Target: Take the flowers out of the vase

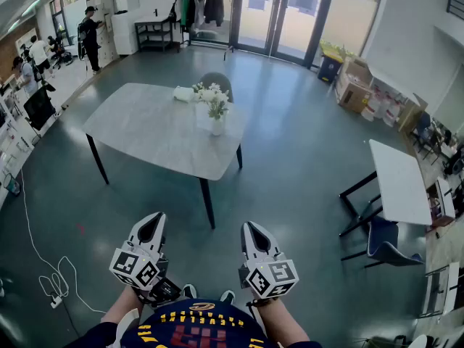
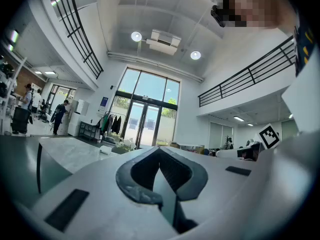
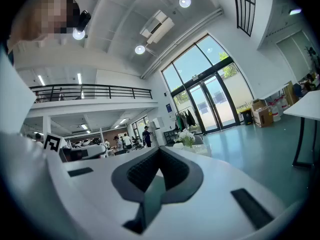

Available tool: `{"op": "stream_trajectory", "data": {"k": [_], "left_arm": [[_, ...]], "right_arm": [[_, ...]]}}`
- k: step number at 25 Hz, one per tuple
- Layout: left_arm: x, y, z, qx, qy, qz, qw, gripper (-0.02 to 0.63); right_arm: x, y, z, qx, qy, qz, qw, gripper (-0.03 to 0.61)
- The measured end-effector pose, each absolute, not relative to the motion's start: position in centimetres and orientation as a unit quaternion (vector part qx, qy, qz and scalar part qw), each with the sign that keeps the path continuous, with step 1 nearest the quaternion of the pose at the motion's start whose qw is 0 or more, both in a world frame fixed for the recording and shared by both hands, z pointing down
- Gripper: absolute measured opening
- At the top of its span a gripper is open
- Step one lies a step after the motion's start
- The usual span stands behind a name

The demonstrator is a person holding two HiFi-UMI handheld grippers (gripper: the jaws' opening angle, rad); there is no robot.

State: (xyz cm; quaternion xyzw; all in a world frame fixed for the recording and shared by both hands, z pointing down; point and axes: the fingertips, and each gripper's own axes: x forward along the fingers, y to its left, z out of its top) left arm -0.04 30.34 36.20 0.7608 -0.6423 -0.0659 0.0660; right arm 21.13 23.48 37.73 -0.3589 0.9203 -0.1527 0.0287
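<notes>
**Flowers in the vase, both grippers far off and empty**

Head view: I stand on a grey-green floor (image 1: 290, 158), looking steeply down. My left gripper (image 1: 151, 227) and right gripper (image 1: 254, 234) are held level in front of my body, side by side, both closed with nothing in them. Well ahead of them is a pale grey table (image 1: 145, 129) on dark legs. Near its far edge a small white vase (image 1: 217, 127) stands upright with white flowers (image 1: 213, 98) in it. A white object (image 1: 184, 93) that I cannot identify lies just beside them, and a grey chair (image 1: 217, 80) sits behind. As I judge it, nothing of the task is done: I must walk to the table, grip the stems and lift them out.

The room is a large, bright hall. Glass doors (image 1: 286, 13) fill the far wall, with a clothes rack (image 1: 206, 2) to their left. Cardboard boxes (image 1: 354, 84) are stacked at the right, near a white table (image 1: 399, 183). People (image 1: 90, 35) stand at the far left, and a white cable (image 1: 51, 281) trails on the floor.

Left gripper view: my jaws are pressed together, empty. Beyond them I see the table edge and, small and distant, the flowers (image 2: 122, 145) against the doors.

Right gripper view: these jaws meet too, empty. The flowers (image 3: 187, 136) show far off, left of the doors, under a high ceiling with round lights.
</notes>
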Motion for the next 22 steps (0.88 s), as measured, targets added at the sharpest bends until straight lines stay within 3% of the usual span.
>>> {"op": "stream_trajectory", "data": {"k": [14,22], "left_arm": [[-2.6,30.6,35.5,0.762,-0.642,-0.061,0.063,0.003],[-7.0,31.4,34.9,0.759,-0.644,-0.078,0.065,0.003]], "right_arm": [[18.5,23.0,37.1,-0.363,0.915,-0.164,0.053,0.008],[14.9,23.4,37.2,-0.375,0.910,-0.174,0.035,0.008]]}}
